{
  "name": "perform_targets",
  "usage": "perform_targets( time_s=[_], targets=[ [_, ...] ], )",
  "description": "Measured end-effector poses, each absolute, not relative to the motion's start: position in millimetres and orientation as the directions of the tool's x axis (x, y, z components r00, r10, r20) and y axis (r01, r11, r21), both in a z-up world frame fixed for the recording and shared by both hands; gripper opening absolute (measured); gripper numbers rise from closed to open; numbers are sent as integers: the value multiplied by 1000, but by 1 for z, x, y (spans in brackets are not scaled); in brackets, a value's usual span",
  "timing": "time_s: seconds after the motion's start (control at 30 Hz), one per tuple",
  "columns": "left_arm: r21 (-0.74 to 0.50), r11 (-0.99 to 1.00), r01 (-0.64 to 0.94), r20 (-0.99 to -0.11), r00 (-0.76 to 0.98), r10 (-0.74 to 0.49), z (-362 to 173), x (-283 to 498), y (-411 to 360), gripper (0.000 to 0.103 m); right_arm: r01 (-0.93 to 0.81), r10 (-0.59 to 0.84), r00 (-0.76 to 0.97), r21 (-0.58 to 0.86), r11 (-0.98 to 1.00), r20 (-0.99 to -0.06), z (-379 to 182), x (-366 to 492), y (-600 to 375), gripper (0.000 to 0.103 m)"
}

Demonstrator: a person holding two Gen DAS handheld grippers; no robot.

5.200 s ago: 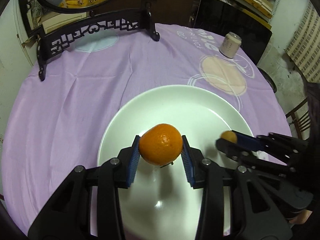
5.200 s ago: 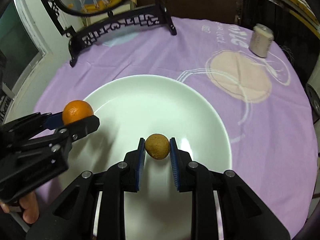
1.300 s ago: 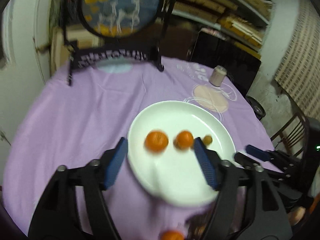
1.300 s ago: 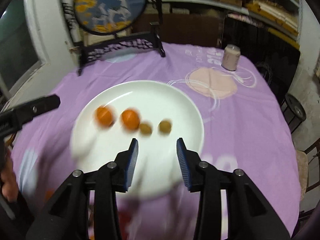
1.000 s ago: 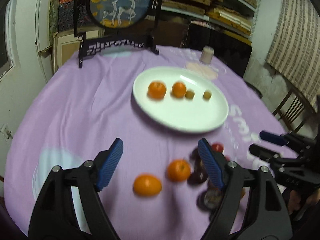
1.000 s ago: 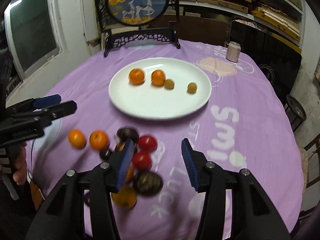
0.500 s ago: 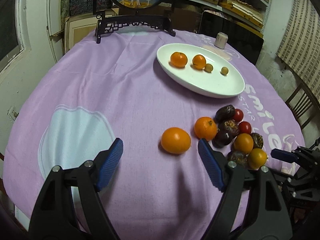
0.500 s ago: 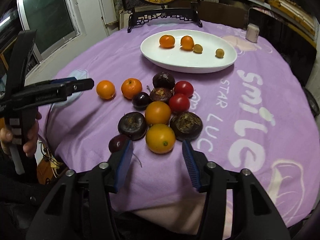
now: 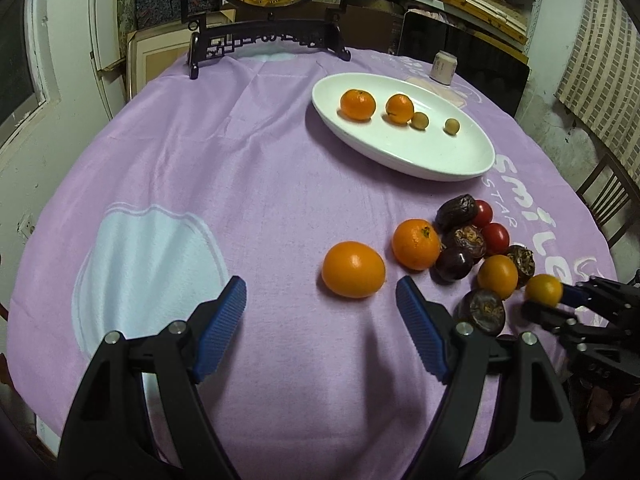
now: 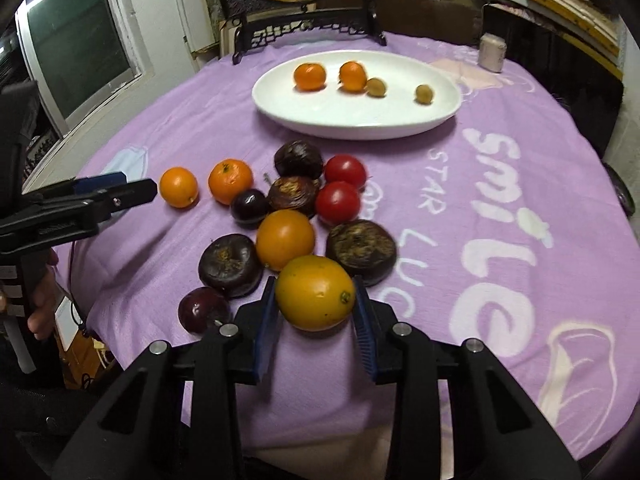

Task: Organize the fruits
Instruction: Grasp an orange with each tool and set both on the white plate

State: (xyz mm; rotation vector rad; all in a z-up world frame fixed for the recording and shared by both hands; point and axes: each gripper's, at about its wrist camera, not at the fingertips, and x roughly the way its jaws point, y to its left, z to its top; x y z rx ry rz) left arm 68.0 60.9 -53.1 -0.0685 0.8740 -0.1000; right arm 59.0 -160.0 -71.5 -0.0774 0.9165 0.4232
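Observation:
A white plate point(image 9: 440, 164) point(image 10: 320, 120) at the far side holds two small oranges and two tan longans. Nearer lies a pile of oranges, red tomatoes point(image 10: 338, 202) and dark passion fruits point(image 10: 362, 246). My right gripper point(image 10: 315, 310) point(image 9: 544, 302) is closing on the nearest yellow-orange fruit point(image 10: 315, 292) point(image 9: 543, 289), which rests on the cloth with both blue pads against its sides. My left gripper point(image 9: 320, 286) point(image 10: 138, 186) stands wide open and holds nothing. A loose orange point(image 9: 354, 274) point(image 10: 179, 187) lies just ahead of its tips.
A purple cloth point(image 9: 240, 168) covers the round table. A dark carved stand with a round painted screen point(image 9: 272, 36) stands at the far edge, and a small can point(image 9: 442, 67) beyond the plate. A person's hand point(image 10: 40, 300) holds the left gripper. A wooden chair point(image 9: 608, 196) stands right.
Both grippers let their fruit go on the plate, drew back to the table's near side and sank toward the pile. The right jaws have narrowed around the yellow-orange fruit.

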Motion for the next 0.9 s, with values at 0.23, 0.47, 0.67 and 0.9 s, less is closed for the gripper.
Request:
perform_targets(
  time_s=[0.23,0.47,0.67,0.9],
  targets=[
    [-78,994,71,-789,606,-105,-70,88,44,79,-399,343,526,131,908,-778,-70,55,-161,36],
    [-121,989,85,-793,591,-148,-77,100,40,44,-395,350,531,140,908,-772,-69,54,-166,36],
    [-156,983,96,-785,592,-182,-72,93,41,43,-392,352,529,146,909,-773,-69,55,-166,36],
    [-169,975,146,-747,626,-223,-48,78,34,43,-391,348,535,139,910,-770,-66,59,-165,36]
  ],
)
